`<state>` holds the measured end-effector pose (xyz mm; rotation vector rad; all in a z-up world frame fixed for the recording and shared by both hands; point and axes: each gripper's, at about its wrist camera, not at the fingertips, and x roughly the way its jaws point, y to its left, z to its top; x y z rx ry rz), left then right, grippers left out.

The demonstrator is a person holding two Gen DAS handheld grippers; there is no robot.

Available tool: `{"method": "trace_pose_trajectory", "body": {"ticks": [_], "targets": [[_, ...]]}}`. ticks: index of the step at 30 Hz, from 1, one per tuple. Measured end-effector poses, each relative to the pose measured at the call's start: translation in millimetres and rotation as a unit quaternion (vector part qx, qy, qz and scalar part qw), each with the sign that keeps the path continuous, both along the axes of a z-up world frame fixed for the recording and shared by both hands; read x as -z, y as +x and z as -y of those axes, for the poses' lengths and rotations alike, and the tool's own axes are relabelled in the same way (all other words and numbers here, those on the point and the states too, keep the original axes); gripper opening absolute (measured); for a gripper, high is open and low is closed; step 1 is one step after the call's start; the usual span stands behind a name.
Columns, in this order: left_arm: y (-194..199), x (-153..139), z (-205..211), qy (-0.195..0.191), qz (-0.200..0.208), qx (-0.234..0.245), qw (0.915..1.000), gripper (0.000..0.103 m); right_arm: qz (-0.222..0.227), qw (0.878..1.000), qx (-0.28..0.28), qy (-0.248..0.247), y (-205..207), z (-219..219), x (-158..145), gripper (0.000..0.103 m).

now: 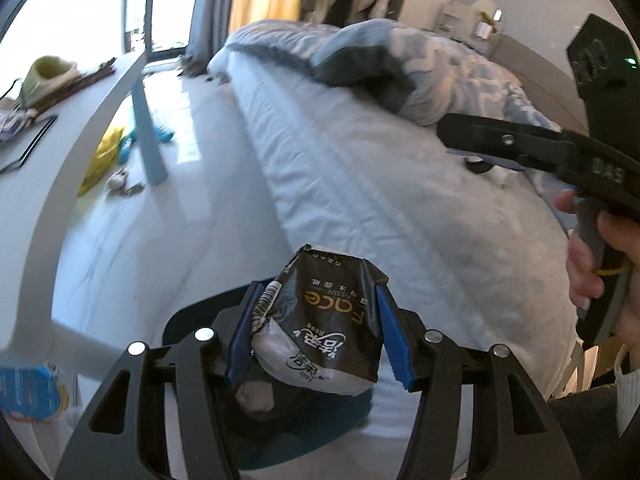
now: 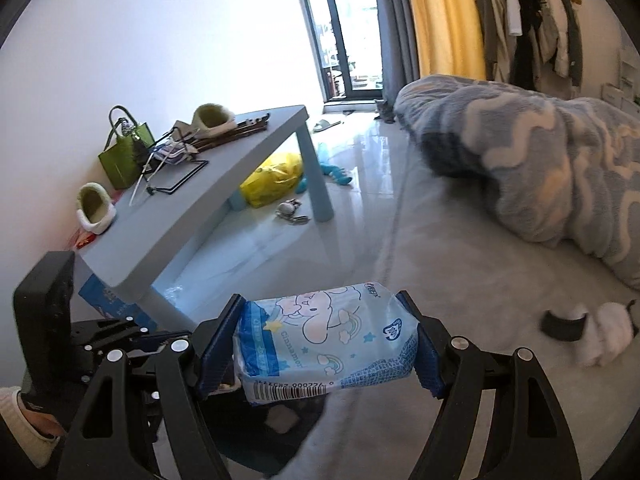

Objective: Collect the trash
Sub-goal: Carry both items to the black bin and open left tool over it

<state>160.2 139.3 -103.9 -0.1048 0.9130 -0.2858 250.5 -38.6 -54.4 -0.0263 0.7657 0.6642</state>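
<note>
In each claw, a tissue pack (image 1: pixel 316 320).

The black tissue pack (image 1: pixel 320 320) between my left fingers reads "Face" and "TISSUE", upside down. My right fingers' blue tissue pack (image 2: pixel 324 340) reads "Cinnamor", cut off, with "100" at three o'clock.

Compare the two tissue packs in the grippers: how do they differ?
The black tissue pack in the left gripper is dark with gold "Face" lettering; the blue tissue pack in the right gripper is pale blue with a cartoon print. The black tissue pack looks crumpled and slumped, torn at its top edge; the blue tissue pack holds a fuller block shape. Both are soft plastic packs clamped between blue pads.
</note>
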Motion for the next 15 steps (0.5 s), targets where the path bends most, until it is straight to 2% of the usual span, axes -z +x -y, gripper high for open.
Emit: {"method": "trace_pose_trajectory", "body": {"ticks": [9,15], "targets": [[-9.6,18.0,-30.8,0.006,-0.059,-0.026,0.9979,0.059,-0.014,0.999,-0.035,-0.014,-16.4,-43.6,11.1,0.076],[-10.8,34.9,-47.6,0.004,-0.104,-0.043,0.9936,0.059,-0.023,0.998,-0.049,-0.014,-20.1,-63.8,15.0,0.076]]}}
